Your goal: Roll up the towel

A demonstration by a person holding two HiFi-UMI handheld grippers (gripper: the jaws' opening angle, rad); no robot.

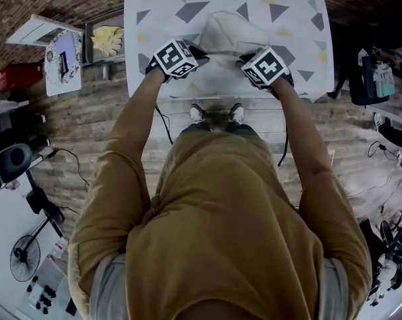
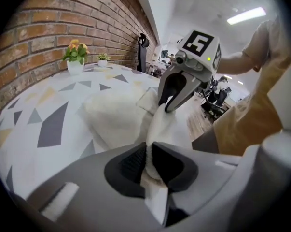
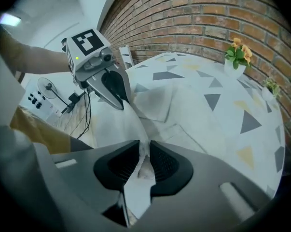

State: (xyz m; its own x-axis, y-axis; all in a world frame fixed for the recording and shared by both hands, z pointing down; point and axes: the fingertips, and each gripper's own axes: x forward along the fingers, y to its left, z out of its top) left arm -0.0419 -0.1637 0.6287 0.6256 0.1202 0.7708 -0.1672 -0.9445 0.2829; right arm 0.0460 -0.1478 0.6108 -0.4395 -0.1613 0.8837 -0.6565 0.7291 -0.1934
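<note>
A soft white cloth towel [image 1: 224,33] lies bunched on the near end of the white bench printed with grey and yellow triangles [image 1: 301,19], at twelve o'clock from the person in the head view. The left gripper [image 1: 199,52], a grey two-jaw tool topped by a marker cube, sits at the towel's seven o'clock corner. Its own view shows the dark ribbed pads pressed together on a pinch of the white cloth, with a tail of fabric coming out behind them. The right gripper [image 1: 246,60] sits at the towel's five o'clock corner and is likewise clamped: in the right gripper view its jaws meet on a thin fold of the same towel. Between the two grippers the near hem runs as a raised band, lifted off the bench. The rest of the towel rests on the bench top in a loose folded heap at twelve o'clock from the jaws. Both grippers point downward, and the person's bare forearms reach out of ochre-brown sleeves [image 1: 114,199]. At the far end of the bench, against the red brick wall [image 2: 48,28], stands a small white pot of orange flowers [image 2: 75,54].
</note>
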